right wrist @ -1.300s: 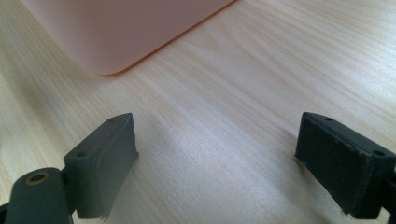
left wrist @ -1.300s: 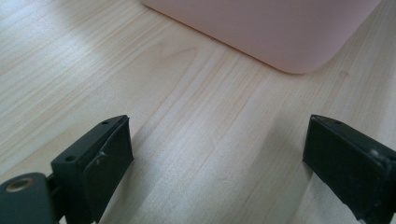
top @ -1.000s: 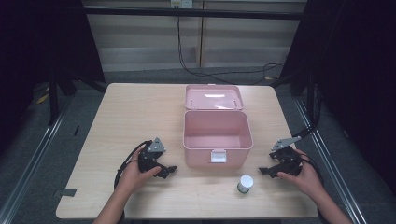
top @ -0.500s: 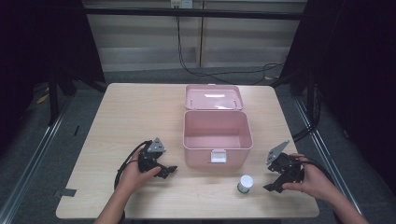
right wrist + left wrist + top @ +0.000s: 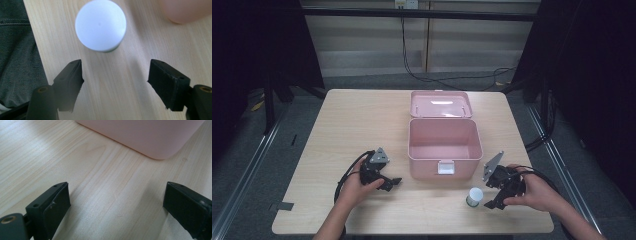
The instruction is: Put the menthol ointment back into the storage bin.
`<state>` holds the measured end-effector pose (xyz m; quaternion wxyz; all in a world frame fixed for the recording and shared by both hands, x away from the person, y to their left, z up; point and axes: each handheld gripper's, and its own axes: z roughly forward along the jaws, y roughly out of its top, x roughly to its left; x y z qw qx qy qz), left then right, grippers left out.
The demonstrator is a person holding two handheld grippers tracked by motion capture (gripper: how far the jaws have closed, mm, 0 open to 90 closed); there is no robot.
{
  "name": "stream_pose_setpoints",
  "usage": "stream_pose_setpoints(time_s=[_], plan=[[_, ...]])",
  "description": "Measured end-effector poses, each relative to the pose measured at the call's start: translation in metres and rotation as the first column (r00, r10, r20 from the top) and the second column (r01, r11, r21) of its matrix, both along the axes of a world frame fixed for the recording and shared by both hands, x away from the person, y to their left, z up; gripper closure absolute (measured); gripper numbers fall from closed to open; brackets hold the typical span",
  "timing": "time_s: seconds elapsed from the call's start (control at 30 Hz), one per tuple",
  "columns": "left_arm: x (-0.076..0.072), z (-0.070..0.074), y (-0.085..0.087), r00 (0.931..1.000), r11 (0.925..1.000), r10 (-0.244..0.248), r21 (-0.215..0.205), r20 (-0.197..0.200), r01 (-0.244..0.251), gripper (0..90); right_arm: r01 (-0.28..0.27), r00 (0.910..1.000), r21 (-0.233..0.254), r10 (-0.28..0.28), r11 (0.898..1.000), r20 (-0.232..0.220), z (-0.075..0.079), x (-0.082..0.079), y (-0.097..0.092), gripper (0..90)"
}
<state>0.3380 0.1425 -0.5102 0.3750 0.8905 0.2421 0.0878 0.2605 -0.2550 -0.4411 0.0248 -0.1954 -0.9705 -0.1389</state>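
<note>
An open pink box (image 5: pixel 444 142) stands mid-table, its lid (image 5: pixel 441 104) folded back. A small jar with a white cap (image 5: pixel 473 196) stands upright near the front edge, right of the box's latch (image 5: pixel 445 167). My right gripper (image 5: pixel 490 197) is just right of the jar, pointing at it. In the right gripper view the jar (image 5: pixel 100 25) lies beyond the tips of my right gripper (image 5: pixel 115 68), whose jaws have just been closing with nothing between them. My left gripper (image 5: pixel 393 183) rests open on the table left of the box; the left gripper (image 5: pixel 116 195) faces the box corner (image 5: pixel 160 142).
The wooden table (image 5: pixel 362 125) has bare room to the left and behind the box. Its front edge runs close to the jar, and the person's trousers (image 5: pixel 17 62) lie below it. Cables trail on the floor beyond the table.
The right hand has moved toward the front edge and nearer the jar, lifting and tilting its gripper, and its jaws stand narrower. The left hand has stayed still.
</note>
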Motion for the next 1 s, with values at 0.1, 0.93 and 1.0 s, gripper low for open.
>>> stream_pose_setpoints(time_s=[0.1,0.93,1.0], plan=[[0.000,0.000,0.000,1.0000,1.0000,0.000,0.000,0.000,0.000,6.5,-0.002,1.0000,-0.013,0.002,1.000,-0.008,0.002,0.000,0.008,30.5],[0.000,0.000,0.000,1.0000,1.0000,0.000,0.000,0.000,0.000,6.5,-0.084,0.9964,-0.062,0.084,0.995,-0.014,0.007,0.007,0.047,48.5],[0.000,0.000,0.000,1.0000,1.0000,0.000,0.000,0.000,0.000,6.5,-0.074,0.9971,-0.071,0.073,0.995,-0.021,0.007,0.007,0.048,49.7]])
